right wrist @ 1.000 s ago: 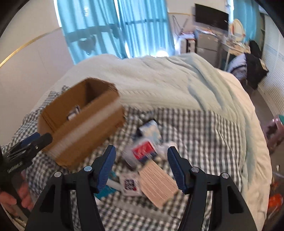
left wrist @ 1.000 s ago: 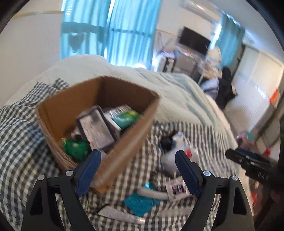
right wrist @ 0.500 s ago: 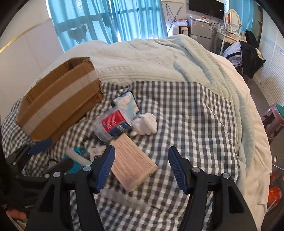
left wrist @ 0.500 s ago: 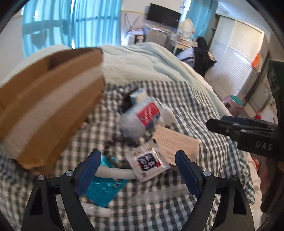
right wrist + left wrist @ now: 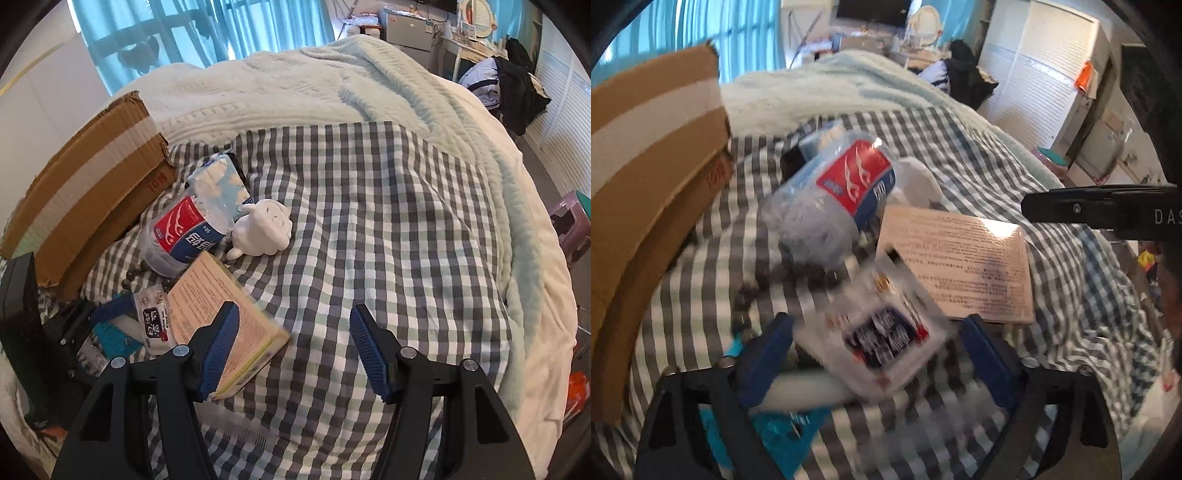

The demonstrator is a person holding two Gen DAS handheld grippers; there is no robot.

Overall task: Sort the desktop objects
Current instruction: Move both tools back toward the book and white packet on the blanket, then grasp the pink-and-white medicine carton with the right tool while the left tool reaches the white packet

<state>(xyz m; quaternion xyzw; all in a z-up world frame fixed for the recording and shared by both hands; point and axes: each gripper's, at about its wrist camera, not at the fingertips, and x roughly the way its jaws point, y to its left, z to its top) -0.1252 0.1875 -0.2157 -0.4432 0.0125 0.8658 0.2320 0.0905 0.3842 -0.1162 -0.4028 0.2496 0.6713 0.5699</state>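
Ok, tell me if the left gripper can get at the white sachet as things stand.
Probably yes. The left gripper has its jaws opening on either side of the white sachet, which lies on top of the pile with nothing over it. The pads don't seem to press on it yet; the view is blurred.

Daylight comes through the blue curtains [image 5: 199, 40], leaving both fisheye views bright, with dark curved corners. The left wrist view is motion-blurred, worst on the white sachet [image 5: 882, 332]; glare whitens the flat box [image 5: 960, 266]. The right wrist view is sharp.

Left wrist view close above the checked bed cover [image 5: 979, 155], angled down, right wrist view higher, both sharing the brown cardboard box [image 5: 646, 166] [image 5: 92, 192] and flat beige printed box [image 5: 964, 266] [image 5: 221, 310]
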